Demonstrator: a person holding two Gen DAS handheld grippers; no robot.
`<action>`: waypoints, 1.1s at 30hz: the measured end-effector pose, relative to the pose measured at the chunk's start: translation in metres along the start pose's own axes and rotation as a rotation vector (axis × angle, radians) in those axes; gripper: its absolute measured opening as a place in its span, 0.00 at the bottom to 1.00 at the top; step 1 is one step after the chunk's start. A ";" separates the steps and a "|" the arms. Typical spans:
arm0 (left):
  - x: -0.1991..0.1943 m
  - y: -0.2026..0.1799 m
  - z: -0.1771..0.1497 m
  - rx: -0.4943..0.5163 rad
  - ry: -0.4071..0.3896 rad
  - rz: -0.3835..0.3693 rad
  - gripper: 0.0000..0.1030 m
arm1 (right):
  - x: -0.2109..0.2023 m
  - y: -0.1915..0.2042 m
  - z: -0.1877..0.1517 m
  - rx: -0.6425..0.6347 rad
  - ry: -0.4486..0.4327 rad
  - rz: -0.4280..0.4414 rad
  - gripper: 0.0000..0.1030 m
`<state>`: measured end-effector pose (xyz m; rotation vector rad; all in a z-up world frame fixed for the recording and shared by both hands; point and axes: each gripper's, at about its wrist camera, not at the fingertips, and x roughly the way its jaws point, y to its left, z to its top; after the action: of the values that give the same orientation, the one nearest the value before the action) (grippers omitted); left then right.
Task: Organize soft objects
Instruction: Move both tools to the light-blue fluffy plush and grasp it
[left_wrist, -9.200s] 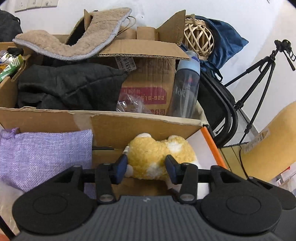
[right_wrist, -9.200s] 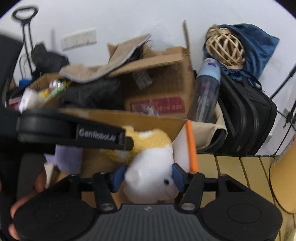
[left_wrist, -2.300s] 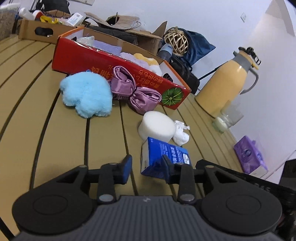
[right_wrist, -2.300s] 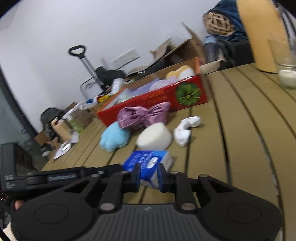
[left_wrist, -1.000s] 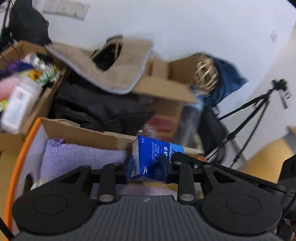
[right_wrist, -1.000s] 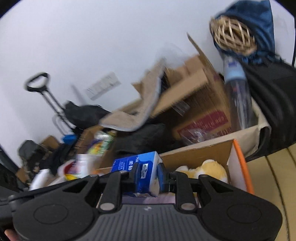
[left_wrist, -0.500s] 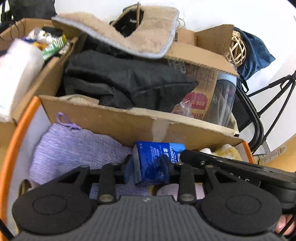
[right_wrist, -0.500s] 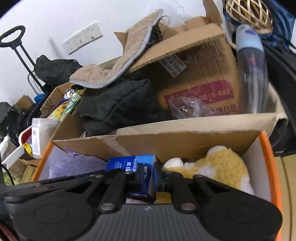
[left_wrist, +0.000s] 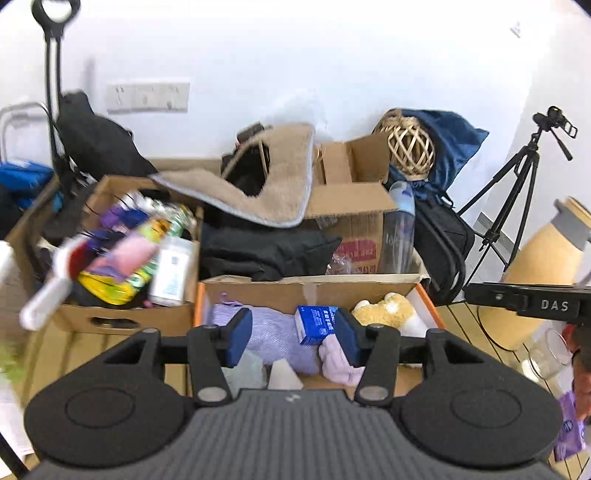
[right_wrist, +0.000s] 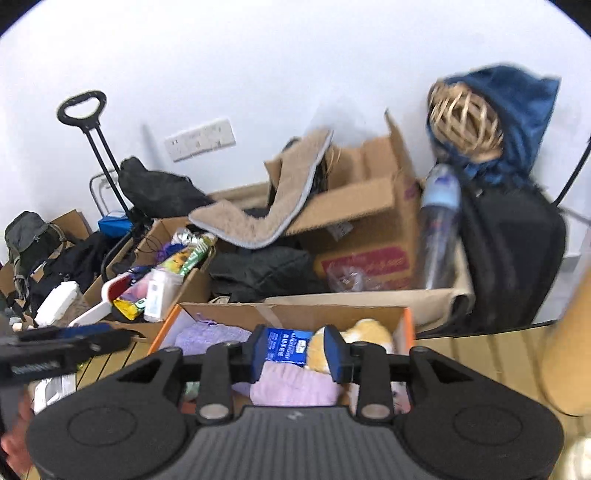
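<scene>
One blue tissue pack (left_wrist: 316, 325) lies in the orange-rimmed box (left_wrist: 428, 301), between one purple cloth (left_wrist: 275, 334) on its left and one yellow plush toy (left_wrist: 386, 314) on its right. Both left gripper (left_wrist: 293, 339) and right gripper (right_wrist: 297, 354) are opening, holding nothing.

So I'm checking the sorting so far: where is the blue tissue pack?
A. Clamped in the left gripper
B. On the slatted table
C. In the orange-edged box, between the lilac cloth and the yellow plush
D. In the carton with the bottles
C: the blue tissue pack lies in the orange-edged box, lilac cloth on one side and yellow plush on the other, free of both grippers' fingers.
</scene>
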<state>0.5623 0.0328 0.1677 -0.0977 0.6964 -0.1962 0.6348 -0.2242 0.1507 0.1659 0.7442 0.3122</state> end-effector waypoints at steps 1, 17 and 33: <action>-0.013 -0.002 -0.002 0.001 -0.011 0.007 0.50 | -0.012 0.002 -0.002 0.000 -0.007 -0.007 0.32; -0.222 -0.044 -0.314 0.194 -0.358 0.075 0.93 | -0.216 0.049 -0.278 -0.233 -0.223 0.070 0.70; -0.208 -0.026 -0.332 0.063 -0.306 0.104 0.97 | -0.231 0.062 -0.375 -0.115 -0.196 0.108 0.77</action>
<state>0.1885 0.0431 0.0482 -0.0297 0.3885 -0.0997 0.2034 -0.2295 0.0416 0.1263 0.5224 0.4338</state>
